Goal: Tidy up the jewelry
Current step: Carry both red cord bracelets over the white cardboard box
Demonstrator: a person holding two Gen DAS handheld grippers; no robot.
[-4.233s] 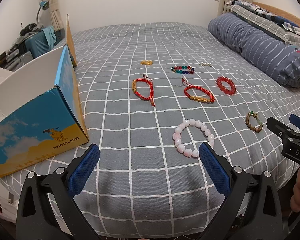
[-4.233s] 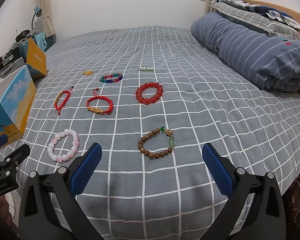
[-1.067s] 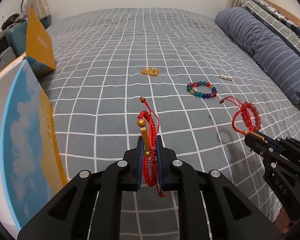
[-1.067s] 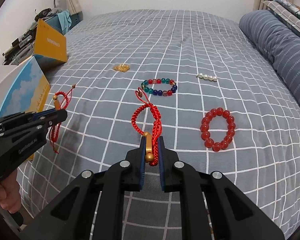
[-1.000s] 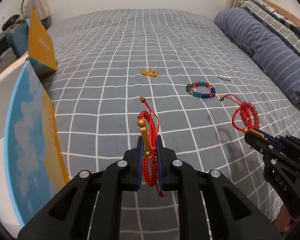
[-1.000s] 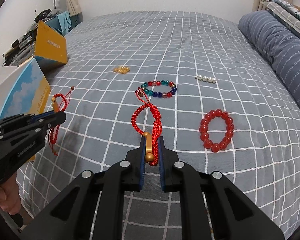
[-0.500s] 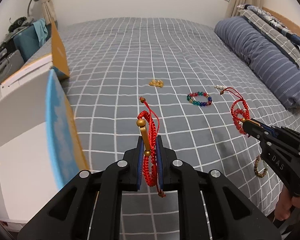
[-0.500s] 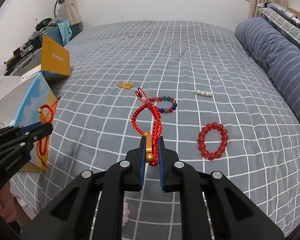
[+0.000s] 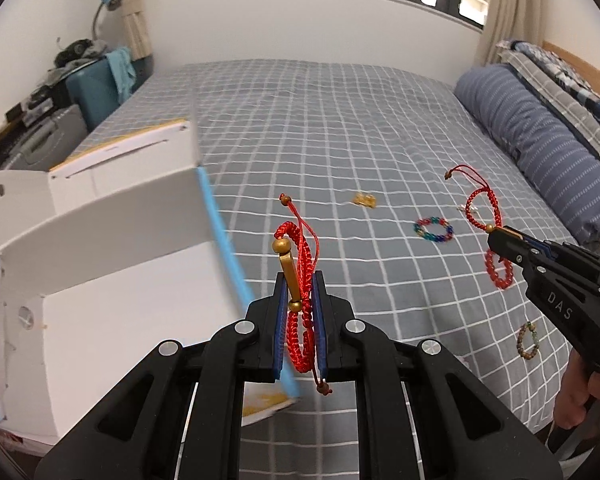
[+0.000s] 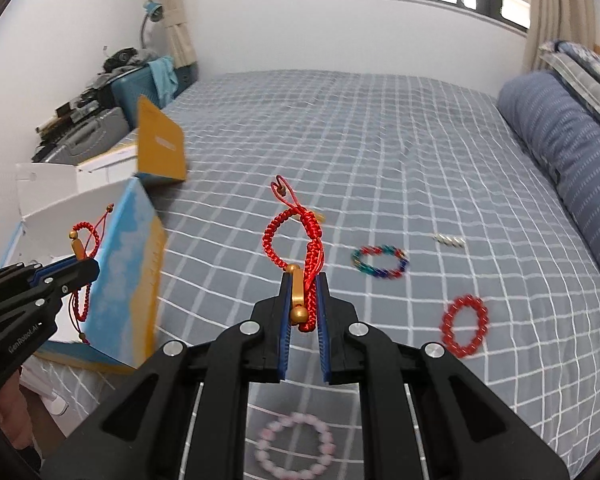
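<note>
Red cord bracelets hang above the bed (image 9: 340, 128), one (image 9: 298, 280) pinched in the left gripper (image 9: 298, 316) jaws beside the open box (image 9: 112, 272), another (image 10: 300, 256) in the right gripper (image 10: 302, 312). Dangling cords could snag the box rim or slip free.

right gripper (image 10: 303, 308) clamping red cord bracelet (image 10: 296, 248), left gripper (image 10: 82, 268) gripping another bracelet (image 10: 83, 240) beside box (image 10: 128, 272)

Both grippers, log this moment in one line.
left gripper: shut on red cord bracelet | right gripper: shut on second red cord bracelet | box: open
</note>
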